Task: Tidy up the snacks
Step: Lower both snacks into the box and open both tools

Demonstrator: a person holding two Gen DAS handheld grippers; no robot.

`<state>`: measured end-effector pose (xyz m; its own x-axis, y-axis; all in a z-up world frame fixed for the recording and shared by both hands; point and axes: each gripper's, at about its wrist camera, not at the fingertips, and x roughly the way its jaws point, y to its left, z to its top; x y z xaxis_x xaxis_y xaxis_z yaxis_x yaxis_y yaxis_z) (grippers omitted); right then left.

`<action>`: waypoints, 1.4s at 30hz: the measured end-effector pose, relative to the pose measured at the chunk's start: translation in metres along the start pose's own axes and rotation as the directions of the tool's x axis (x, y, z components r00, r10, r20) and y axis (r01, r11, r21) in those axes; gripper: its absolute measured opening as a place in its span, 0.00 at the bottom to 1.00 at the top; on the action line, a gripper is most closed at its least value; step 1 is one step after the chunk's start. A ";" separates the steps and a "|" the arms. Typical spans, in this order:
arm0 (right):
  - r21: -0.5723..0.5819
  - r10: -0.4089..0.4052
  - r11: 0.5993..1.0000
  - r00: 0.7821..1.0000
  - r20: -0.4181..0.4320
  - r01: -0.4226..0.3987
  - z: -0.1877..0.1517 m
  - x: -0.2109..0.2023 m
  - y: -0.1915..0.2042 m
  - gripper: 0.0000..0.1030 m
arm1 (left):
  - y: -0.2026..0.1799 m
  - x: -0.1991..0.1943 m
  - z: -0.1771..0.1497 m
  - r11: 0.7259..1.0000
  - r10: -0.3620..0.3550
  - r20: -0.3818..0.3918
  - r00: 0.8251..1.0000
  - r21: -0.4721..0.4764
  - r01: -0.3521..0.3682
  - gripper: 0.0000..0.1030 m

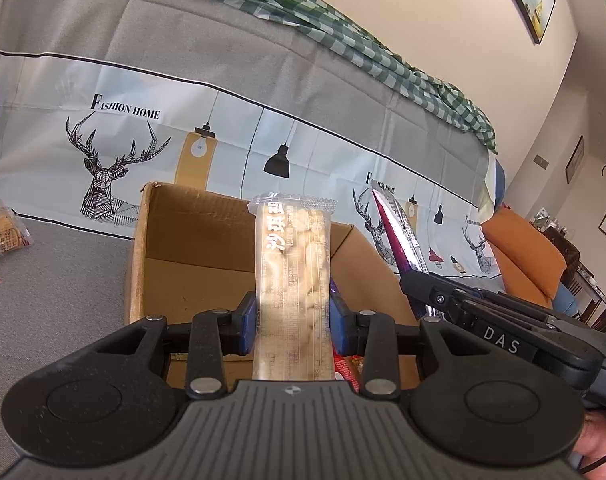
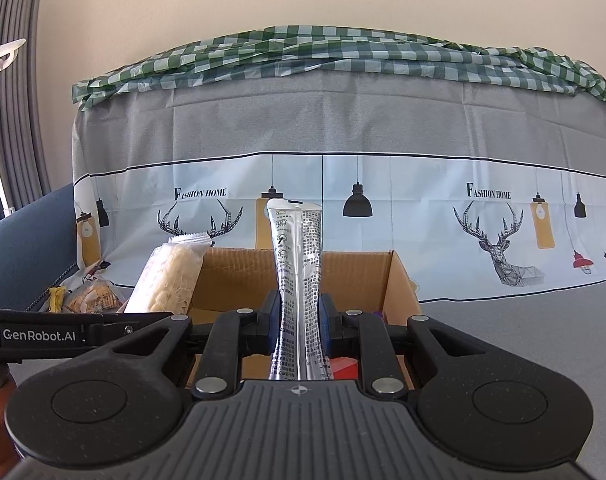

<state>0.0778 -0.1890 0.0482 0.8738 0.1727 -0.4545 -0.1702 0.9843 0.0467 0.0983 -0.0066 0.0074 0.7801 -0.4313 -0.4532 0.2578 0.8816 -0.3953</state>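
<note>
My left gripper (image 1: 291, 316) is shut on a clear-wrapped pale snack bar (image 1: 291, 264), held upright over an open cardboard box (image 1: 191, 240). My right gripper (image 2: 299, 320) is shut on a silver and purple foil snack pack (image 2: 297, 264), upright over the same box (image 2: 367, 276). In the left wrist view the foil pack (image 1: 397, 236) and right gripper show at the right. In the right wrist view the pale bar (image 2: 167, 280) shows at the left. Red packets (image 1: 347, 368) lie inside the box.
The box stands on a grey cloth surface (image 1: 55, 288). A pile of loose snack bags (image 1: 3, 236) lies at the left; it also shows in the right wrist view (image 2: 91, 298). A deer-print cloth (image 2: 343, 200) hangs behind. An orange cushion (image 1: 523, 256) is at the right.
</note>
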 end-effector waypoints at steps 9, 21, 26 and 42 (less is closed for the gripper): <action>-0.006 0.005 1.000 1.000 -0.001 -0.005 0.000 0.001 0.001 0.20 | 0.000 0.000 0.001 1.000 0.000 0.002 1.000 -0.005 0.000 0.39; 0.004 0.004 1.000 1.000 -0.007 -0.004 0.001 0.002 0.000 0.26 | 0.002 0.001 0.002 1.000 -0.002 -0.002 1.000 -0.031 0.002 0.48; 0.022 -0.014 1.000 1.000 -0.007 0.014 0.002 0.003 0.000 0.46 | 0.004 -0.003 0.003 0.999 0.010 0.014 1.000 -0.032 -0.010 0.51; 0.112 0.001 0.994 1.000 0.026 -0.004 0.008 0.009 0.051 0.60 | 0.054 -0.047 0.014 0.991 0.084 0.062 0.995 -0.109 -0.077 0.51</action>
<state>0.0807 -0.1373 0.0532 0.8851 0.1745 -0.4314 -0.1213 0.9815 0.1482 0.0837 0.0637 0.0187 0.8329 -0.3433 -0.4342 0.1333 0.8858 -0.4445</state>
